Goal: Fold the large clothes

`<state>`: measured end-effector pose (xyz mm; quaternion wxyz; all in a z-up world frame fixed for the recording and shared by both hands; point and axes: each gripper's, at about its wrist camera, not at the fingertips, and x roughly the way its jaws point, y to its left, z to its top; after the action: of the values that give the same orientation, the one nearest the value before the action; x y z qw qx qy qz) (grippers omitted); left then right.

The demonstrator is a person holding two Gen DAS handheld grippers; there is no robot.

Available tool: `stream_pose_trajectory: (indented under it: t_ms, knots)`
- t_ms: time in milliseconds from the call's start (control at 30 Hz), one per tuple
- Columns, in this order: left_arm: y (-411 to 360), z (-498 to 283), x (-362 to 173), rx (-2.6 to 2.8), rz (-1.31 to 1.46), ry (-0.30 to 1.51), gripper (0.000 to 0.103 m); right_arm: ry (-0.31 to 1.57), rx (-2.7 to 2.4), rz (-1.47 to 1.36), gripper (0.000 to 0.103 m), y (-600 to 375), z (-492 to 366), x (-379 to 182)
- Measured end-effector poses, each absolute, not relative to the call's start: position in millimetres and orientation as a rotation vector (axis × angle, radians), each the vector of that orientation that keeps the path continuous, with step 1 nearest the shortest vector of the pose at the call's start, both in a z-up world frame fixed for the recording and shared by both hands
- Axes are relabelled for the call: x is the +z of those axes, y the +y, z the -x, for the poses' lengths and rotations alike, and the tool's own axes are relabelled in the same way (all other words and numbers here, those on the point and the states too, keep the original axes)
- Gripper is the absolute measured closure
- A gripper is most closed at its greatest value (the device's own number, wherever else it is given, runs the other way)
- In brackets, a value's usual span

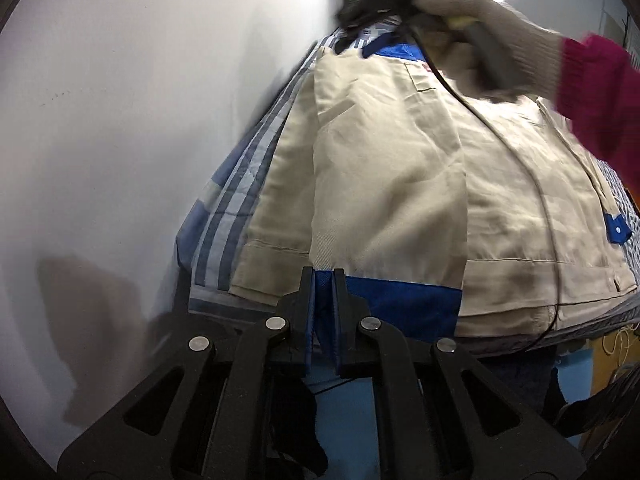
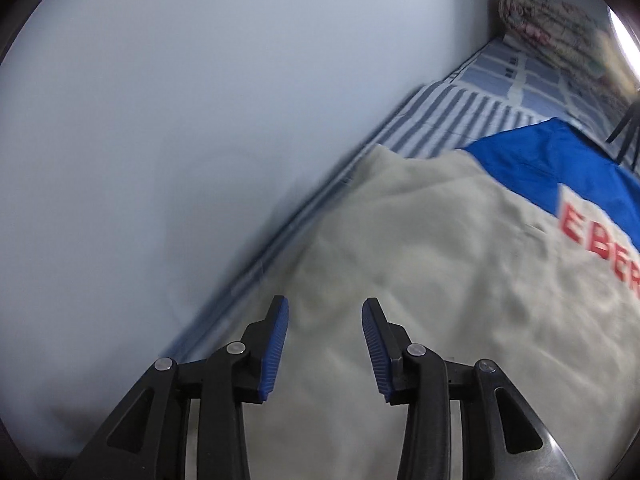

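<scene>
Jacket (image 1: 400,184): beige work jacket with blue trim, spread flat on a striped bed sheet (image 1: 236,200) hard against a white wall (image 1: 120,120). One sleeve (image 1: 384,208) is folded in over the body, its blue cuff (image 1: 400,308) at the near hem.

Left gripper (image 1: 323,276): jaws nearly closed, pinching the blue cuff edge; a thin fold of blue cloth shows between the pads.

Right gripper (image 2: 325,312): jaws well open, holding nothing, hovering low above beige cloth near the wall side. In the left view a gloved hand (image 1: 480,32) with a magenta sleeve holds that tool up by the collar end; its cable (image 1: 500,140) trails across the jacket front.

Right view also shows the blue shoulder yoke (image 2: 560,160), red lettering (image 2: 600,240) on beige, and a rolled floral blanket (image 2: 560,28) at the far end of the bed.

Handling, as judged:
- Woven twill-like cloth, medium weight, limp; creases show it drapes and bunches easily.
- Not fragile, not slippery; ribbed pads should bite well.
- Seams, cuff, hem band and collar are thicker, so better grip points than a single layer mid-panel.
- Large piece: lifting one corner alone will drag and skew the rest. Take two matched points, shoulder and hem.
- Watch the cable: it may snag in a fold.
</scene>
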<state>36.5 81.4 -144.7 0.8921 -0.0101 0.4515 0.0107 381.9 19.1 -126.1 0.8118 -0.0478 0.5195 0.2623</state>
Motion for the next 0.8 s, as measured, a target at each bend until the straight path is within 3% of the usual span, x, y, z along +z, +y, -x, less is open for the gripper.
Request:
stream_pose_trajectory:
  t_ms: [200, 300, 333, 367, 467, 800]
  knots:
    - [76, -37, -147, 0.011, -0.003, 0.946, 0.098, 1.169, 0.46, 0.131, 0.062, 57, -404, -158]
    - [76, -37, -150, 0.015, 0.001, 0.952, 0.098, 1.177, 0.393, 0.167, 0.057, 67, -414, -165]
    - [77, -38, -151, 0.017, 0.006, 0.955, 0.098, 1.19, 0.369, 0.191, 0.065, 69, -417, -170]
    - [78, -39, -150, 0.018, 0.014, 0.957, 0.098, 1.198, 0.363, 0.198, 0.083, 70, -419, -173]
    - [84, -40, -151, 0.023, 0.03, 0.96, 0.098, 1.194, 0.367, 0.165, 0.102, 66, -422, -172]
    - [106, -45, -163, 0.182, 0.006, 0.982, 0.099, 1.111, 0.429, 0.038, 0.103, 78, -442, -156]
